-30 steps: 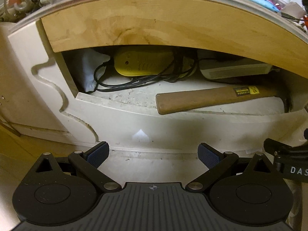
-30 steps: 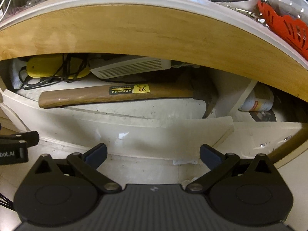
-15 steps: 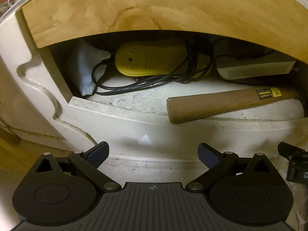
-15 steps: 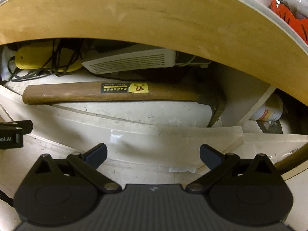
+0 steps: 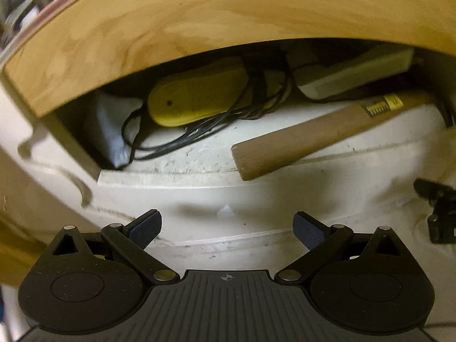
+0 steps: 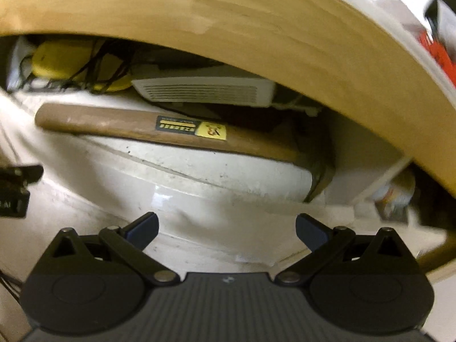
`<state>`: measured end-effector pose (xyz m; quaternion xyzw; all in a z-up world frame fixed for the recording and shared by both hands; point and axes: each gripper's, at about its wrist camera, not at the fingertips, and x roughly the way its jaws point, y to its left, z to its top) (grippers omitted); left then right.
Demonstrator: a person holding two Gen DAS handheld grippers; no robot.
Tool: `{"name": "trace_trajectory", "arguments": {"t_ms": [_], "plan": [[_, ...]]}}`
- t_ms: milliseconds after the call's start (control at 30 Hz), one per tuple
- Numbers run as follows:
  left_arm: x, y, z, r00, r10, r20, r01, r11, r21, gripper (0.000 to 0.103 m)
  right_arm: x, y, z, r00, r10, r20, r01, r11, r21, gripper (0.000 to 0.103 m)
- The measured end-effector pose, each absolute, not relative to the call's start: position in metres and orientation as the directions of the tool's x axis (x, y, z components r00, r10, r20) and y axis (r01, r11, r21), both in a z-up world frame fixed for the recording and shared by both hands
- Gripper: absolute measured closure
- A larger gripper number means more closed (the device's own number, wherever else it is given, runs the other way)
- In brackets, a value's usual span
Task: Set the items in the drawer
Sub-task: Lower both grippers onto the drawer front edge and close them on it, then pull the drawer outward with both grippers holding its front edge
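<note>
The white drawer [image 5: 199, 199] stands partly open under a wooden tabletop edge [image 5: 171, 34]. Inside lie a wooden-handled hammer [image 5: 307, 139], a yellow device [image 5: 199, 97] wrapped in black cable, a white vented box [image 5: 350, 74] and a white cloth [image 5: 111, 131]. The right wrist view shows the drawer front [image 6: 199, 208], the hammer [image 6: 142, 125], the yellow device [image 6: 62, 59] and the vented box [image 6: 205, 88]. My left gripper [image 5: 227, 229] is open and empty, close to the drawer front. My right gripper [image 6: 227, 229] is open and empty, also close to it.
The right gripper's body [image 5: 439, 213] shows at the left view's right edge; the left gripper's body [image 6: 14, 188] at the right view's left edge. A second compartment on the right holds a can-like item [image 6: 396, 196]. Red clutter [image 6: 436, 54] sits on the tabletop.
Both grippers have moved in closer to the drawer front and tilted; the drawer and its contents loom larger. Both stay open and empty. The current frames are motion-blurred.
</note>
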<state>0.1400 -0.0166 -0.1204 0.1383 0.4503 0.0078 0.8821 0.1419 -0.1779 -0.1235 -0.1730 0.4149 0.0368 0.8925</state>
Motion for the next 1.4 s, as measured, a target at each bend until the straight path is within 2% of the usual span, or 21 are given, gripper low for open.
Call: {"name": "trace_trajectory", "arguments": {"t_ms": [167,400,667,733,800,833,867,900,967,1033,1400], "plan": [[0.142,-0.022,-0.12,0.62,0.178,-0.764,0.238,0.885,0.4,0.001,0.136,-0.169,-0.129,0.697,-0.109,-0.708,-0.355,0.806,-0.473,0.001],[0.144,-0.03,-0.129,0.658,0.198,-0.726,0.43,0.693,0.579,0.001,0.136,-0.166,-0.148,0.695,-0.139,-0.705,-0.503,0.606,-0.616,0.002],[0.152,-0.023,-0.149,0.649,0.231,-0.725,0.532,0.543,0.65,0.003,0.138,-0.165,-0.171,0.695,-0.189,-0.694,-0.609,0.359,-0.707,0.016],[0.152,-0.023,-0.154,0.643,0.24,-0.727,0.557,0.505,0.659,0.009,0.139,-0.163,-0.173,0.701,-0.205,-0.683,-0.615,0.311,-0.724,0.023],[0.151,-0.024,-0.159,0.639,0.249,-0.728,0.582,0.461,0.669,0.019,0.142,-0.165,-0.176,0.697,-0.227,-0.68,-0.62,0.286,-0.731,0.038],[0.151,-0.024,-0.161,0.637,0.253,-0.728,0.595,0.439,0.674,0.025,0.144,-0.165,-0.177,0.695,-0.238,-0.679,-0.62,0.279,-0.733,0.05],[0.15,-0.025,-0.163,0.643,0.259,-0.721,0.597,0.42,0.684,0.03,0.145,-0.166,-0.178,0.697,-0.246,-0.673,-0.616,0.275,-0.738,0.058],[0.148,-0.026,-0.165,0.652,0.266,-0.71,0.595,0.401,0.696,0.033,0.146,-0.167,-0.178,0.699,-0.248,-0.671,-0.616,0.27,-0.74,0.058],[0.146,-0.027,-0.167,0.669,0.276,-0.69,0.59,0.368,0.719,0.046,0.146,-0.168,-0.178,0.7,-0.25,-0.669,-0.618,0.257,-0.743,0.059],[0.141,-0.027,-0.169,0.681,0.281,-0.676,0.586,0.345,0.734,0.051,0.144,-0.167,-0.18,0.704,-0.252,-0.664,-0.618,0.243,-0.748,0.059],[0.125,-0.027,-0.175,0.668,0.262,-0.697,0.617,0.328,0.715,0.051,0.122,-0.165,-0.181,0.699,-0.256,-0.668,-0.64,0.194,-0.743,0.061]]}}
